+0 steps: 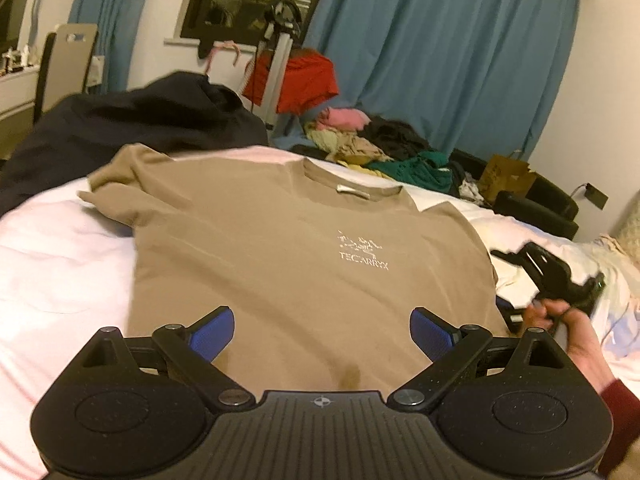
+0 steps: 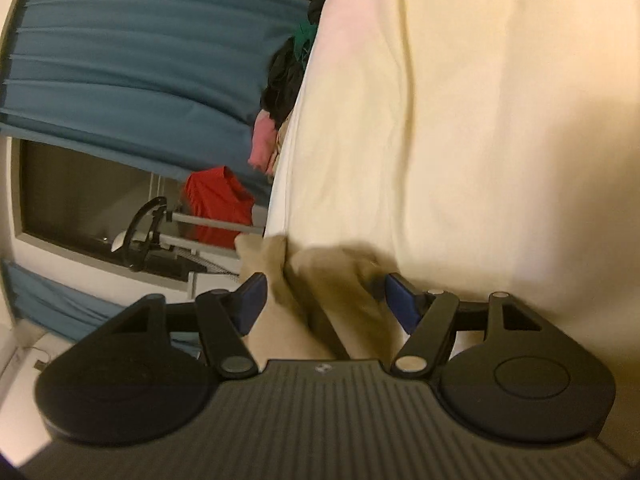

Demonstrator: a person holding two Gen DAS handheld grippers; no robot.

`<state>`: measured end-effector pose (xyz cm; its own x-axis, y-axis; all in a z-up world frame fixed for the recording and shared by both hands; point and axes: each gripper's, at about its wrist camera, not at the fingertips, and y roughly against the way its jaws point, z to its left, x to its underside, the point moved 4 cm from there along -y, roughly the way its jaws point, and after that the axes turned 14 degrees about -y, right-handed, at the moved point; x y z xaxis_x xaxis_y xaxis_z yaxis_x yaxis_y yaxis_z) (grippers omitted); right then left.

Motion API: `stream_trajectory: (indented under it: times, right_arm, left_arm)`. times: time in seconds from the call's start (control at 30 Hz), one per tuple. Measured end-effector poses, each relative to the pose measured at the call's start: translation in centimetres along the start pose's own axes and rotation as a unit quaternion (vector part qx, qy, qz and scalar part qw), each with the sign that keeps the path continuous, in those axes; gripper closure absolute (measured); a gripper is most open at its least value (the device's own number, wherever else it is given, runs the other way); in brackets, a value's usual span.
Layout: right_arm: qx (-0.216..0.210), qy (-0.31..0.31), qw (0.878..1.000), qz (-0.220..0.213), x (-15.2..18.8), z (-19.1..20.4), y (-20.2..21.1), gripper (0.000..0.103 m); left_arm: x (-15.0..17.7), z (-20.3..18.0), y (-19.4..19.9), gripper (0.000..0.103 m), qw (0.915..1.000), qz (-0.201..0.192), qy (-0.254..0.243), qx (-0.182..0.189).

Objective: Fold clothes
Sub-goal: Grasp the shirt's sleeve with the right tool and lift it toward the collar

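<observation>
Meanwhile, your left gripper (image 1: 322,330) hung over the tan T-shirt (image 1: 288,264), jaws spread wide and empty. That shirt lay flat, front up, on the white bed (image 1: 52,264). Further right, your right gripper (image 2: 324,300), rolled sideways, had its jaws apart around the shirt's bunched edge, not pinching it.

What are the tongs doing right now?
Left tongs: open, empty, above the shirt.
Right tongs: open, shirt edge between the pads, not gripped.
</observation>
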<state>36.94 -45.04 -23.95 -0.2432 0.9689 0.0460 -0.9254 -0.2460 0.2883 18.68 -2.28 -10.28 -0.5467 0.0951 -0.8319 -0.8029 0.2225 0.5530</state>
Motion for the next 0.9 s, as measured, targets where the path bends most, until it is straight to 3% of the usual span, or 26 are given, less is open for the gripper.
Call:
stream_trajectory:
  times: [0.07,0.13,0.23,0.37,0.43,0.57,0.63,0.77,0.87,0.9]
  right_arm:
    - [-0.009,-0.014,1.0,-0.004,-0.3,0.3,-1.2,0.043]
    - [-0.011,-0.042,0.999,-0.009,-0.5,-0.2,-1.6,0.08]
    - [-0.012,-0.028,0.999,-0.024,-0.5,0.3,-1.3,0.092]
    - [-0.035,0.003,0.998,-0.061,-0.3,2.0,0.3,0.095]
    - [-0.06,0.021,0.993,-0.097,-0.4,3.6,2.3,0.1]
    - [-0.08,0.065,0.981,-0.162,-1.4,5.8,6.2,0.1]
    - [-0.067,0.059,0.984,-0.157,-2.1,5.6,6.9,0.1]
    - [-0.022,0.045,0.993,-0.102,-2.1,4.0,5.4,0.096]
    - [0.019,0.071,0.994,-0.076,-0.8,3.3,3.5,0.093]
    - [0.03,0.084,0.994,-0.066,-0.3,3.1,2.9,0.084]
  left_arm:
    - [0.2,0.1,-0.9,0.008,1.0,0.005,0.006,0.006]
    - [0.4,0.1,-1.5,0.008,0.9998,0.009,0.014,0.013]
    - [0.6,0.1,-1.8,0.008,0.9996,0.012,0.019,0.015]
    - [0.6,0.0,-1.0,0.008,1.0,0.001,0.007,0.007]
    - [0.5,-0.1,-0.6,0.008,1.0,-0.007,-0.006,0.001]
    - [0.5,-0.5,0.1,0.008,0.9996,-0.015,-0.021,-0.007]
    - [0.6,-0.6,0.3,0.008,0.9997,-0.012,-0.019,-0.004]
    - [0.9,-0.9,0.6,0.008,0.9996,-0.01,-0.027,0.0]
    - [1.3,-1.1,0.7,0.008,0.9994,-0.007,-0.033,0.0]
    - [1.4,-1.2,0.6,0.008,0.9995,-0.005,-0.033,0.002]
